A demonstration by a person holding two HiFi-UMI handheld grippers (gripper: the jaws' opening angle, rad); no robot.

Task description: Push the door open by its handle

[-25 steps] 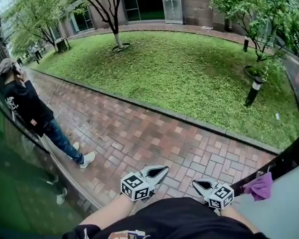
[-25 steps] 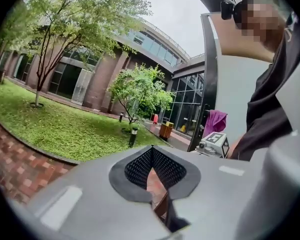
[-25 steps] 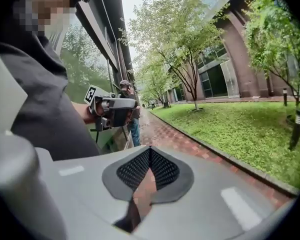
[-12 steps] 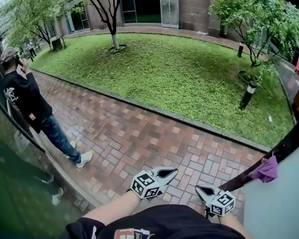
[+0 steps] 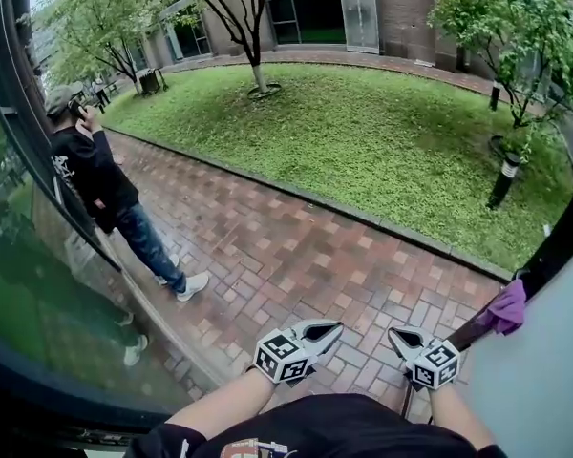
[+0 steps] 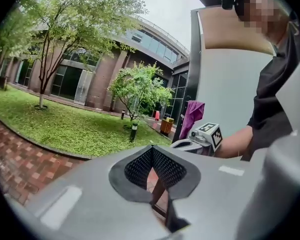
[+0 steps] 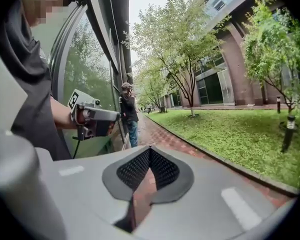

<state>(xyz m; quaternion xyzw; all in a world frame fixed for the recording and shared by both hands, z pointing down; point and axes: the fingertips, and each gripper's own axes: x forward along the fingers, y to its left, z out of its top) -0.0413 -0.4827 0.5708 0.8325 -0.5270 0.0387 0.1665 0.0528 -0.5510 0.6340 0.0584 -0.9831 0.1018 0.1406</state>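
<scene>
Seen from a doorway onto a wet brick path (image 5: 296, 246), both hand-held grippers sit low, close to the body. The left gripper (image 5: 332, 330) and right gripper (image 5: 397, 335) each have jaws closed together with nothing between them. The door (image 5: 544, 370), a pale panel with a dark edge and a purple cloth (image 5: 504, 305) hanging on it, stands just right of the right gripper, untouched. No handle shows. It looks swung open, so pushing seems finished; any further push means reaching right.

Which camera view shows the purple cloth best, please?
The left gripper view: the purple cloth hangs full length against the dark door edge. The head view shows it small, from above. The right gripper view misses it.
</scene>
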